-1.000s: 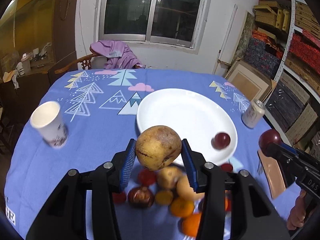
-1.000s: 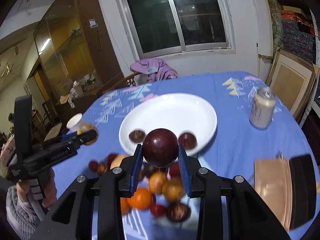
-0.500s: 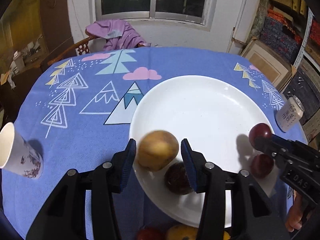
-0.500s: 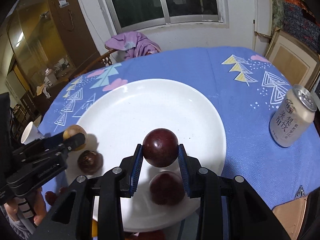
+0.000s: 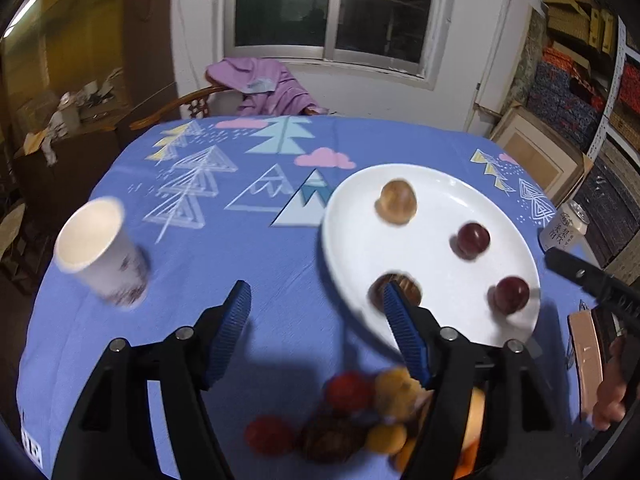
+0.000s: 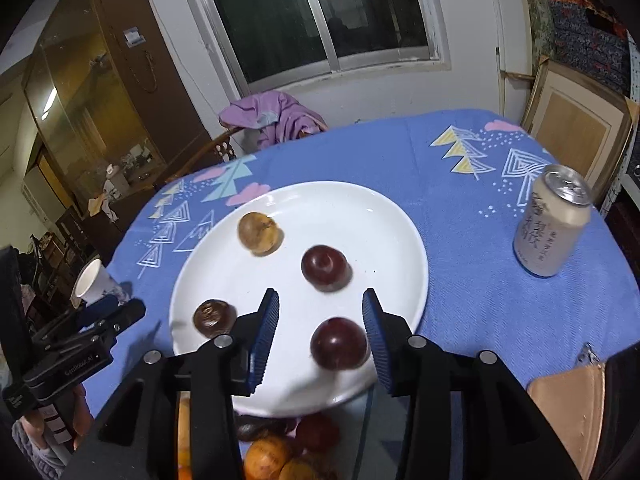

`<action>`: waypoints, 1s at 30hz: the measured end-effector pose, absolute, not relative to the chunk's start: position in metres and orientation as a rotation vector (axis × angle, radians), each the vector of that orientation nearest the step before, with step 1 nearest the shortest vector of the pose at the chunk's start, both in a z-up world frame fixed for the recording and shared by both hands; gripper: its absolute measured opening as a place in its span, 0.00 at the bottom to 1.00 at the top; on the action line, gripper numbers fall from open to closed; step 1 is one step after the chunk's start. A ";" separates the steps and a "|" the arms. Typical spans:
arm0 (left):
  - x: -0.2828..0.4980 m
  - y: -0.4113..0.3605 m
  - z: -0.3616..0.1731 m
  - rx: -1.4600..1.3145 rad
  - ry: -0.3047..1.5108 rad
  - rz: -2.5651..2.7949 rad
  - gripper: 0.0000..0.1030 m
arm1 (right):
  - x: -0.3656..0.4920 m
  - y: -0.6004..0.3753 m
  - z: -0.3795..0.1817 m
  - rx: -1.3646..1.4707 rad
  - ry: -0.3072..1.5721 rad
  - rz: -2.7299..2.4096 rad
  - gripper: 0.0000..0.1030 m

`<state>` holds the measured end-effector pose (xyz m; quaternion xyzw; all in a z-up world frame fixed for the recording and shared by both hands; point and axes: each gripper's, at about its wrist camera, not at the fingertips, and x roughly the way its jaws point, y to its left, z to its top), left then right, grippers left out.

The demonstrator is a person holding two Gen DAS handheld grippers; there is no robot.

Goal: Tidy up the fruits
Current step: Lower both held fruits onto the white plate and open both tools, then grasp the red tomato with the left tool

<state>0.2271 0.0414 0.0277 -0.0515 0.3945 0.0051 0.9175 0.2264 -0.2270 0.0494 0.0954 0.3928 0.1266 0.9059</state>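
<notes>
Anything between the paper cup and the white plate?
No, only bare blue tablecloth lies between the paper cup and white plate, seen in the left wrist view.

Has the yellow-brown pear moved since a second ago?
Yes. The pear left the left gripper, whose jaws have just been opening, and now lies on the white plate.

plate (image 6: pixel 400 240): white, holds four fruits, well apart
fruits: tan pear (image 6: pixel 258 233), two dark plums (image 6: pixel 325 267), brown fruit (image 6: pixel 214 317)
pile (image 5: pixel 360 420): on counter
</notes>
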 end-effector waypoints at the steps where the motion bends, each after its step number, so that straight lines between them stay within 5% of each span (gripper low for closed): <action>1: 0.215 0.049 0.025 -0.120 0.817 0.013 0.65 | 0.218 -0.229 0.051 0.206 0.806 0.268 0.43; 2: 0.202 0.056 0.022 -0.131 0.820 0.023 0.65 | 0.204 -0.232 0.053 0.217 0.797 0.275 0.43; 4: 0.181 0.067 0.014 -0.143 0.819 0.040 0.65 | 0.182 -0.238 0.053 0.221 0.778 0.261 0.64; 6: 0.162 0.080 0.004 -0.163 0.816 0.066 0.65 | 0.162 -0.242 0.051 0.200 0.745 0.222 0.69; 26: 0.156 0.076 -0.033 -0.142 0.855 0.073 0.69 | 0.123 -0.267 0.027 0.204 0.752 0.160 0.83; 30: 0.155 0.069 -0.031 -0.101 0.834 0.056 0.58 | 0.123 -0.267 0.026 0.207 0.760 0.161 0.83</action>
